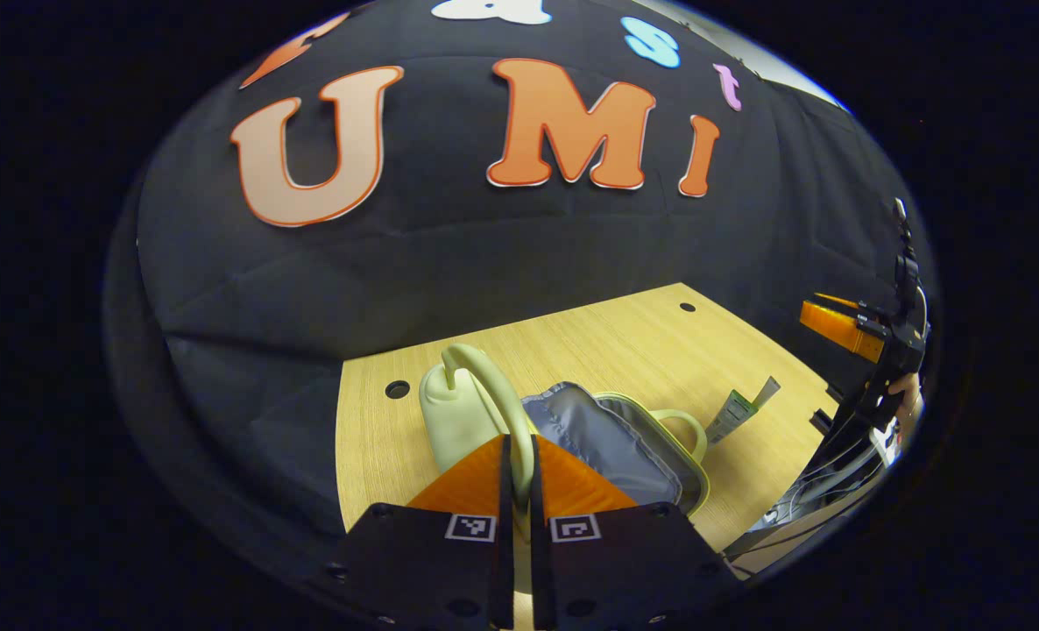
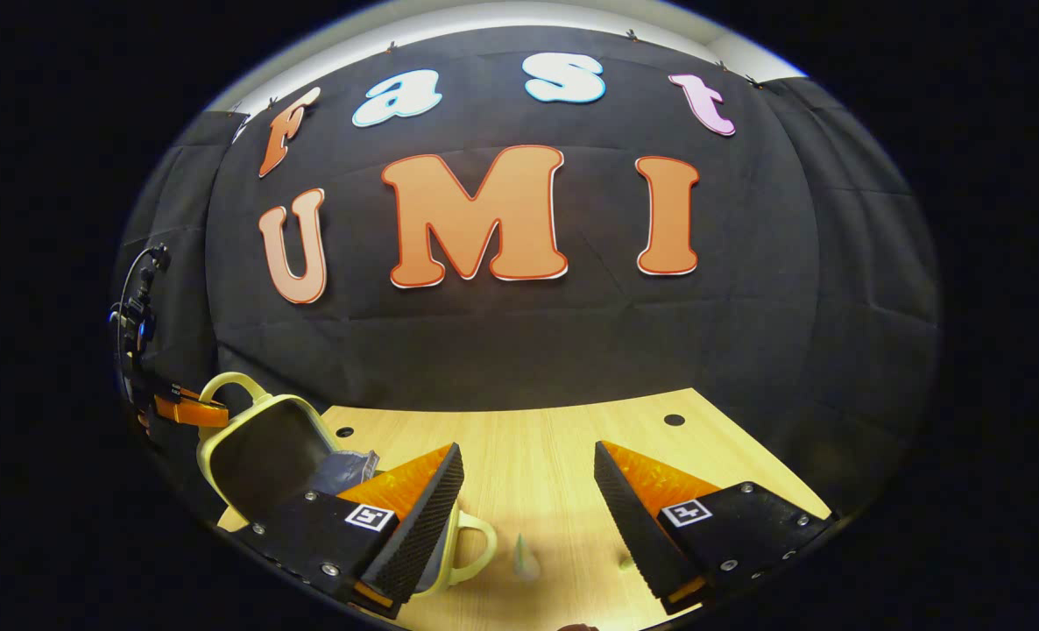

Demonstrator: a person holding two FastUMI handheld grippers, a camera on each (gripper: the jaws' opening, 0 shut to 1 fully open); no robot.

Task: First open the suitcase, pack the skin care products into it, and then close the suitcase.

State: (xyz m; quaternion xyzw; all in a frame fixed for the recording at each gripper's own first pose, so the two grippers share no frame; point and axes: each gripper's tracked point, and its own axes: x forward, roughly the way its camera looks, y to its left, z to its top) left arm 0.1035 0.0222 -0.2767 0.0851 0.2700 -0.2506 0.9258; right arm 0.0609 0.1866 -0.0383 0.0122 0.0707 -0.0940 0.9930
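I've got the left gripper (image 1: 521,460) clamped on the lid handle (image 1: 493,386), suitcase (image 1: 625,438) open w/ lid up. Right gripper (image 2: 528,491) wide apart, holding nothing, above the tube (image 2: 526,556).

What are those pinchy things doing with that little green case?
A person is working two tongs over a wooden table. The left tongs are shut on the handle of the small pale green suitcase, holding its lid up so the grey lining shows. The right tongs hang open above the table, holding nothing. A tube of skin care product lies on the table beside the case, not yet packed.
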